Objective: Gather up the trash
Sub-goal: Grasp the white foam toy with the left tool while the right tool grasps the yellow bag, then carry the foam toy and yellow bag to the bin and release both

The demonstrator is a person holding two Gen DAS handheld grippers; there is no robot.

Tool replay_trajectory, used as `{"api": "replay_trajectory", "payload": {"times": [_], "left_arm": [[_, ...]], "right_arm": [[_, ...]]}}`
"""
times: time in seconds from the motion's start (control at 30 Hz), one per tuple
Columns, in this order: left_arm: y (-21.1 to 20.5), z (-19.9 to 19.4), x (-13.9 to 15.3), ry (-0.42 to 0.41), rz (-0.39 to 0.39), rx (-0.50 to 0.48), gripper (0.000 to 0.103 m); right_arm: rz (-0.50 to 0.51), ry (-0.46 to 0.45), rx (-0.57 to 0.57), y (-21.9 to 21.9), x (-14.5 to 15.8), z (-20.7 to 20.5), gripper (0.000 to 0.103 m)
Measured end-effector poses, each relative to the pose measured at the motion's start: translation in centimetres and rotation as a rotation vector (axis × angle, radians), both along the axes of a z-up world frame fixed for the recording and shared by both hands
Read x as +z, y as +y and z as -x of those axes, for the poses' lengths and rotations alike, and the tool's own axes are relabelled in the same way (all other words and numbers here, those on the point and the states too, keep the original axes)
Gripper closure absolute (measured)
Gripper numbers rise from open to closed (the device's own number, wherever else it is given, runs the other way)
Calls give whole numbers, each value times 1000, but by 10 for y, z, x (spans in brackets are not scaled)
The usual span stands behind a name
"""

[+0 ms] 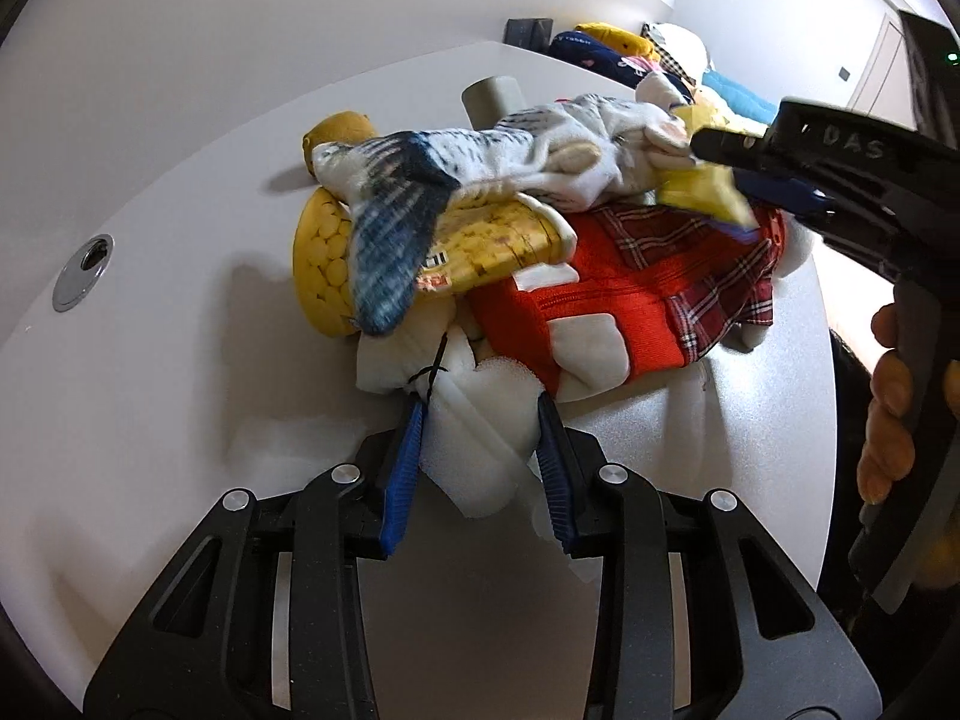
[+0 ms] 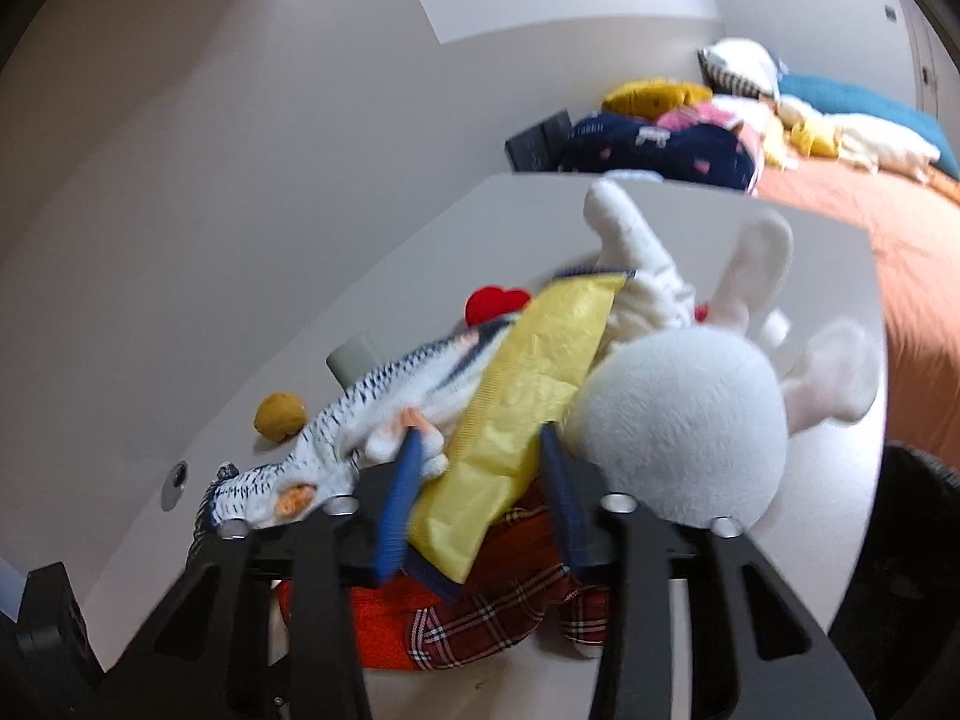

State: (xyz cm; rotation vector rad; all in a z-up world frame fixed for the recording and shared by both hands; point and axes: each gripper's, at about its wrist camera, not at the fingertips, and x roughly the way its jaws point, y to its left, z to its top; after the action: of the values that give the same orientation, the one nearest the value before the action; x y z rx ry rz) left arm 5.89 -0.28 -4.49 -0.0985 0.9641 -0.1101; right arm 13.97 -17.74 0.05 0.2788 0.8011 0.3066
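White worktop (image 1: 150,360) carries a heap of soft toys: white plush rabbit (image 2: 684,420) in red jumper and plaid skirt, striped plush fish (image 1: 480,162) draped over the top, yellow corn-print bag (image 1: 480,252) under the fish. Trash is mixed into that heap.

Right gripper (image 2: 480,480): fingers clenched on a yellow wrapper (image 2: 528,396) lying across fish and rabbit; blue pads press both sides of it.

Left gripper (image 1: 480,456): fingers closed on a crumpled piece of white foam wrap (image 1: 474,438) at the near edge of the pile, partly tucked under the rabbit.

Step, as I read it: both pieces of trash gripped, neither pulled free yet.

Next: lift the wrapper up and clear without dragging the fish; draw the foam wrap out towards the worktop edge, slowly, since the rabbit sits on it. No bin in either view, so drop-off point unknown.
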Motion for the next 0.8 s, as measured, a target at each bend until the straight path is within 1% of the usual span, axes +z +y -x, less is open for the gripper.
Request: {"api": "replay_trajectory", "payload": {"times": [0.07,0.1,0.13,0.23,0.47,0.8], "left_arm": [[1,-1,0,1,3,-1,67],[1,-2,0,1,4,-1,67],[1,-2,0,2,5,-1,67],[1,-2,0,0,5,-1,67],[-3,10,9,-31,-7,6,69],[-22,42,42,-114,-5,-7,69]], "right_arm": [[-35,24,15,-2,-6,-2,84],[-45,27,19,-3,-7,-2,85],[-47,22,22,-4,-8,-1,88],[-65,-3,24,-8,-5,5,92],[-66,-63,21,-19,13,28,93],[-77,-126,-8,-47,44,75,93]]}}
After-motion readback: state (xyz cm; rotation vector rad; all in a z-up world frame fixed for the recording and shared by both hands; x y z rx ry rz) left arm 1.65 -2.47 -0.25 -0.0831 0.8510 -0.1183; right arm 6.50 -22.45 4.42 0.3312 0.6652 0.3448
